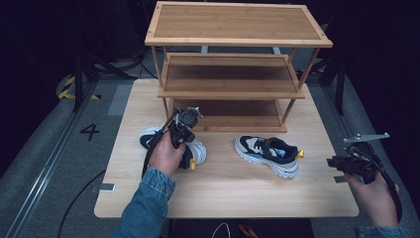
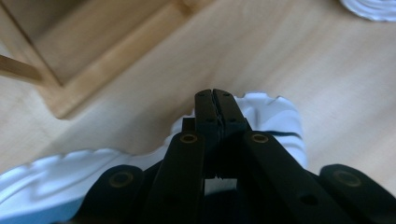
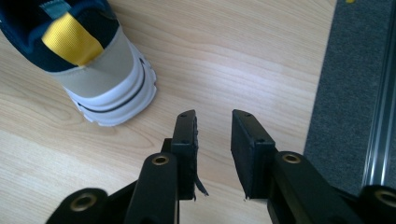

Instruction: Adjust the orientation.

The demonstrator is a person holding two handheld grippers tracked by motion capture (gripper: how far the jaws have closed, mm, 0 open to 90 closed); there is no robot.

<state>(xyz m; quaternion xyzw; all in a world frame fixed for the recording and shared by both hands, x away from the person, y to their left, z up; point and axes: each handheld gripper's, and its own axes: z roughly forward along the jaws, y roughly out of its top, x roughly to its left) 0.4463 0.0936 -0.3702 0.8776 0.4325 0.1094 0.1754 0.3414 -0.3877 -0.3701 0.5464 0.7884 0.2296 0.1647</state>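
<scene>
The left gripper (image 2: 215,100) is showing its two black jaws pressed together with no gap at the tips, hovering just over the white sole of a sneaker (image 2: 275,116); whether anything thin is being pinched between them I cannot tell. The right gripper (image 3: 214,122) is holding its jaws spread apart with bare wood between them, near the heel of the other sneaker (image 3: 100,79).

Two sneakers are lying on the wooden table (image 1: 228,191). The left sneaker (image 1: 198,150) is sitting toward the table's left edge, partly hidden under the person's left hand (image 1: 166,156) and the left gripper. The right sneaker (image 1: 267,154) is resting near the table's middle, toe pointing left, its yellow heel tab facing the right edge.

One three-tier wooden shoe rack (image 1: 233,74) is standing at the table's far edge; all three of its shelves are empty. The right hand (image 1: 374,193) is holding the right gripper beyond the table's right edge, well apart from the rack.
</scene>
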